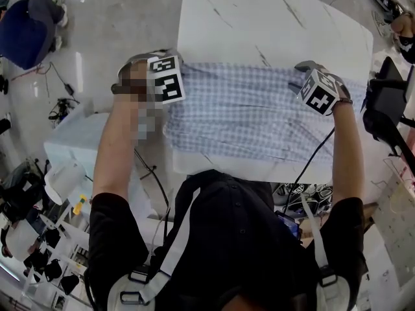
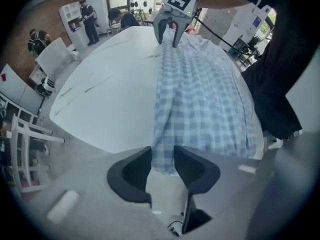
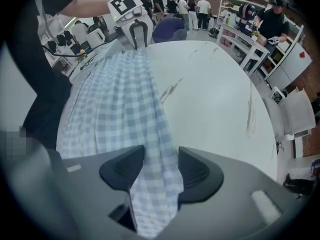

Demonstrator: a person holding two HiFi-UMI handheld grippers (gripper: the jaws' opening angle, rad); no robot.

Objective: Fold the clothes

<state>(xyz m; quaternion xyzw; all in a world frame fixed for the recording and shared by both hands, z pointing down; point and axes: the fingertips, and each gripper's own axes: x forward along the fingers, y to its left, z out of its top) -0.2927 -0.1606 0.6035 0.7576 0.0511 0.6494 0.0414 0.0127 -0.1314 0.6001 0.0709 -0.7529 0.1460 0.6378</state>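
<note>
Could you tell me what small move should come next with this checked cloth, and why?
Probably raise both ends together and fold the held far edge back over the rest. The left gripper and right gripper each pinch one end of the checked cloth, its far edge straight between them, the rest spread on the white table.

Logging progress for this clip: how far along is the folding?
Done: the checked garment lies spread across the white table. In hand: the left gripper and right gripper each pinch one end of its far edge. Left: the folding itself; no fold shows yet.
</note>
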